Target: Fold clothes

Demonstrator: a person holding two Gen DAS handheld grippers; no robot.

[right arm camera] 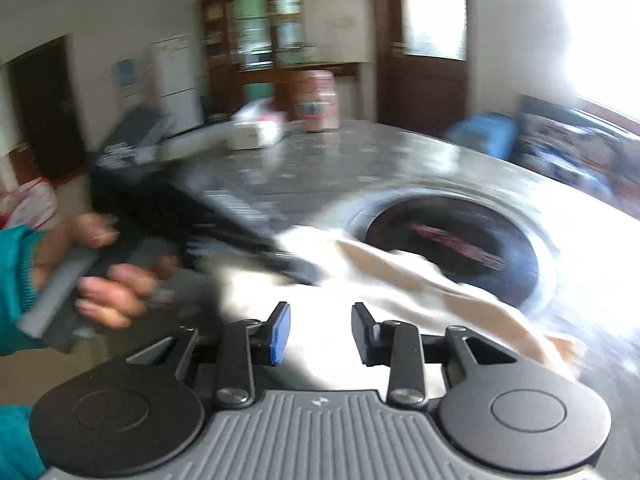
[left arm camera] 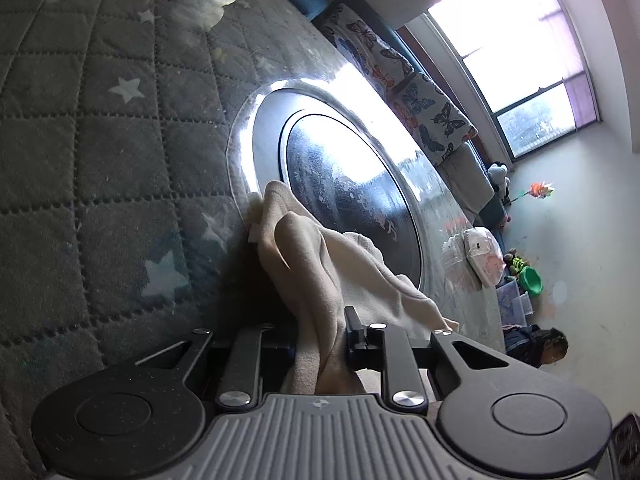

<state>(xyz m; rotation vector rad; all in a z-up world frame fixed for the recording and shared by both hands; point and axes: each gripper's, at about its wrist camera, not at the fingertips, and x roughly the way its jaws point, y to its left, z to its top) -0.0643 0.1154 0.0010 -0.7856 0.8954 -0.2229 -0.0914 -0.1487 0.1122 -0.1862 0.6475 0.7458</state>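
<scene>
L wrist: left gripper (left arm camera: 320, 344) clamped on cream garment (left arm camera: 320, 264), soft fleecy knit, bunched and draped off quilted star-print table cover (left arm camera: 100, 140) beside glossy round inset (left arm camera: 344, 184). No fold visible; folding remains.

R wrist (blurred): right gripper (right arm camera: 320, 332) jaws apart, empty, over garment (right arm camera: 420, 288); hand (right arm camera: 100, 280) holds left unit.

The left tool (left arm camera: 320, 340) is clamped on a bunched cream garment (left arm camera: 316, 264), which trails over the near rim of a round glass disc (left arm camera: 344, 176) set in the quilted, star-patterned tabletop (left arm camera: 100, 128).
</scene>
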